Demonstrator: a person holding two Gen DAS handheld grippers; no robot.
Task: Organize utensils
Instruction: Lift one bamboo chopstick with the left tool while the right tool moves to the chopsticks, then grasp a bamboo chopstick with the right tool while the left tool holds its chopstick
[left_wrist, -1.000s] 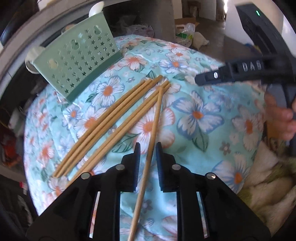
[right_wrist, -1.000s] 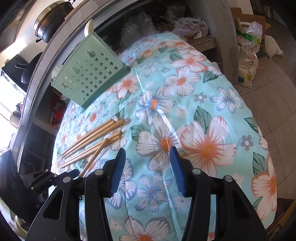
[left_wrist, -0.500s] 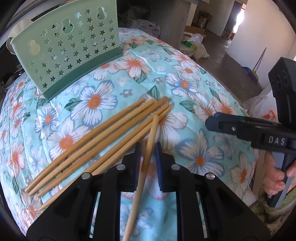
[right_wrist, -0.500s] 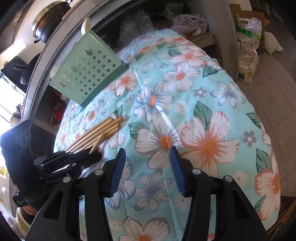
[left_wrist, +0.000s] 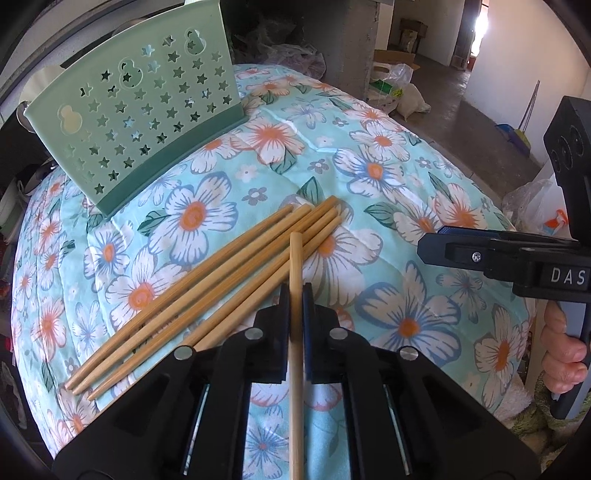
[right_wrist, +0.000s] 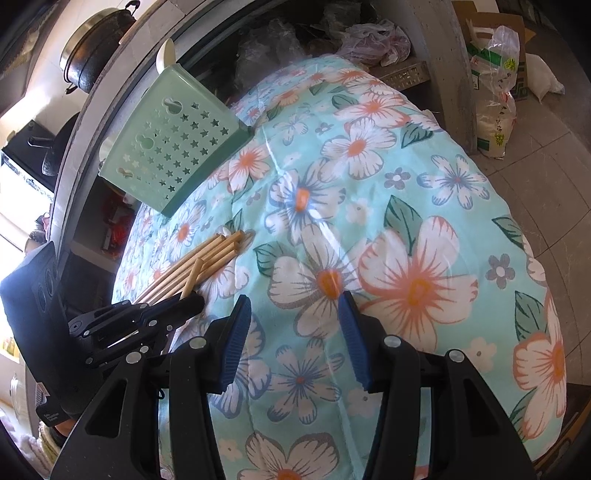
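One chopstick (left_wrist: 295, 266) sits clamped in my left tongs (left_wrist: 295, 295), while my right tongs (right_wrist: 293, 325) hang half-open, holding nothing, above the flowered surface (right_wrist: 406, 221).

The held chopstick (left_wrist: 295, 369) runs off the bottom edge, its tip seemingly unseen.

left gripper (left_wrist: 295, 314): points steeply down, black jaws drawn almost together, pads pressing on both sides of a single chopstick (left_wrist: 295, 266) that runs straight along the gap between them
left gripper, seen from the right wrist: low at the left, fingers close together
right gripper (right_wrist: 293, 332): tilted down, blue-padded jaws standing about half apart, nothing between the pads
right gripper, seen from the left wrist: off to the right, level with the left jaws, side-on
right hand (left_wrist: 563, 354): fingers curled around the right gripper's handle, below its body
left hand: hidden behind the gripper body
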